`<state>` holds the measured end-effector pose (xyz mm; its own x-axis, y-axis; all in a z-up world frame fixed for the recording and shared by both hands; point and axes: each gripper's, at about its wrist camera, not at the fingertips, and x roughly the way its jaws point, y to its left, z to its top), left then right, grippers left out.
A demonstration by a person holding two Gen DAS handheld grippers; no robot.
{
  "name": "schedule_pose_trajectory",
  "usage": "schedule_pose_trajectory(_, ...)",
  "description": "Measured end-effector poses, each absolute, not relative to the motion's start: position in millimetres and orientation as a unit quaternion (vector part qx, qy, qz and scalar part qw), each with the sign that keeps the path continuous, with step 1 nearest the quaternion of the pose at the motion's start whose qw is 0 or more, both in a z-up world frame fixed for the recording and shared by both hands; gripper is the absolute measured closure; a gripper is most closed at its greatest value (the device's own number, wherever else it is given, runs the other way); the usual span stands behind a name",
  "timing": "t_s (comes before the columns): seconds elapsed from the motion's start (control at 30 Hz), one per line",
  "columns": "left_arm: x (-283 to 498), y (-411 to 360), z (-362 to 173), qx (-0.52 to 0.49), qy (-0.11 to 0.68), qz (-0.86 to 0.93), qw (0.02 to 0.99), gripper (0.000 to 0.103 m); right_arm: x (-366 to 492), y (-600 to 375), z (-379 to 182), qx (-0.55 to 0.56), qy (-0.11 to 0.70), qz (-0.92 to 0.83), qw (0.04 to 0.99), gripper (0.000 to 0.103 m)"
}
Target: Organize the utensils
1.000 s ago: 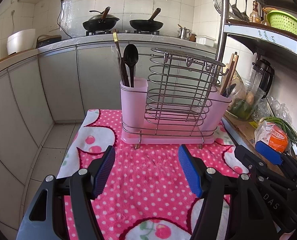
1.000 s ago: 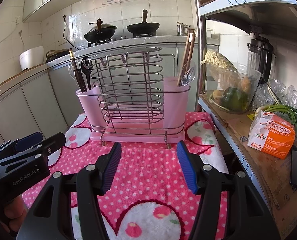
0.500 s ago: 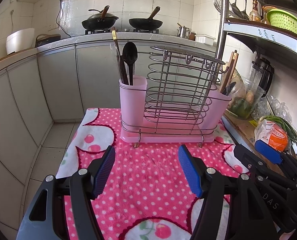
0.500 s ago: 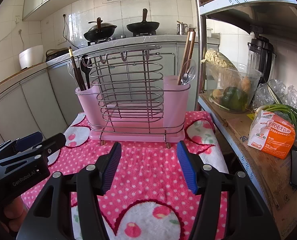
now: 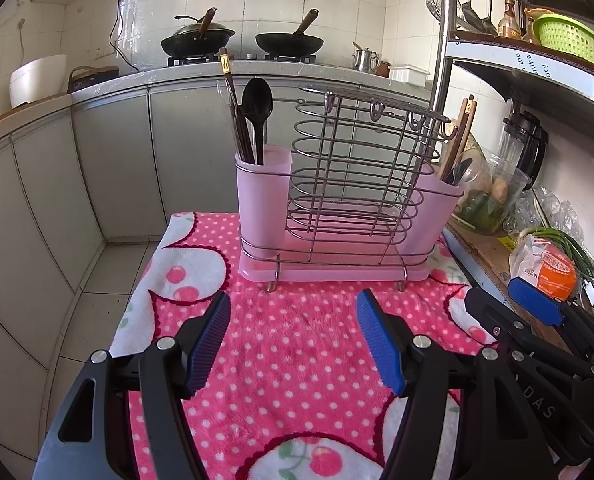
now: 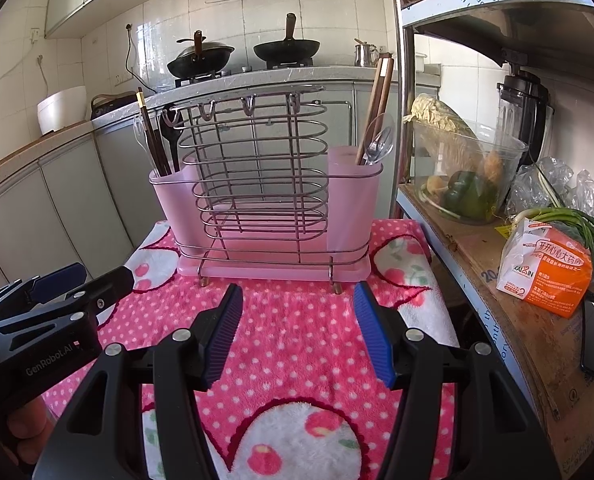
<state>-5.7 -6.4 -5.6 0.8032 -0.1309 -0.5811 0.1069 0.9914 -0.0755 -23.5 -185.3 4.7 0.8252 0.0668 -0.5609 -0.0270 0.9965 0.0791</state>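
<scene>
Left wrist view: the left gripper hovers with its blue-padded jaws spread wide and nothing between them, above a pink polka-dot cherry towel that covers a small table. At the towel's far edge stands a pink utensil caddy with a wire rack in its middle. Its left cup holds dark chopsticks and a black spoon, standing handles down; its right cup, near the towel's far right corner, holds wooden chopsticks and a clear spoon. The right gripper, seen from its own camera, is likewise released and empty, aimed at the caddy from the towel's near edge. Both likely sit back so the whole caddy stays visible. No utensil lies loose on the towel, so the sorting appears finished or paused.
</scene>
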Motion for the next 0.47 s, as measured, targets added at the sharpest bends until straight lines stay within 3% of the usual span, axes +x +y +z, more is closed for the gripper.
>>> schedule_pose_trajectory(0.47,-1.7,-4.1,-6.9,-0.020,0.313,-0.061,0.948,0.038,-21.5,-181.9,2.1,0.029,0.298,0.026,0.954,0.045)
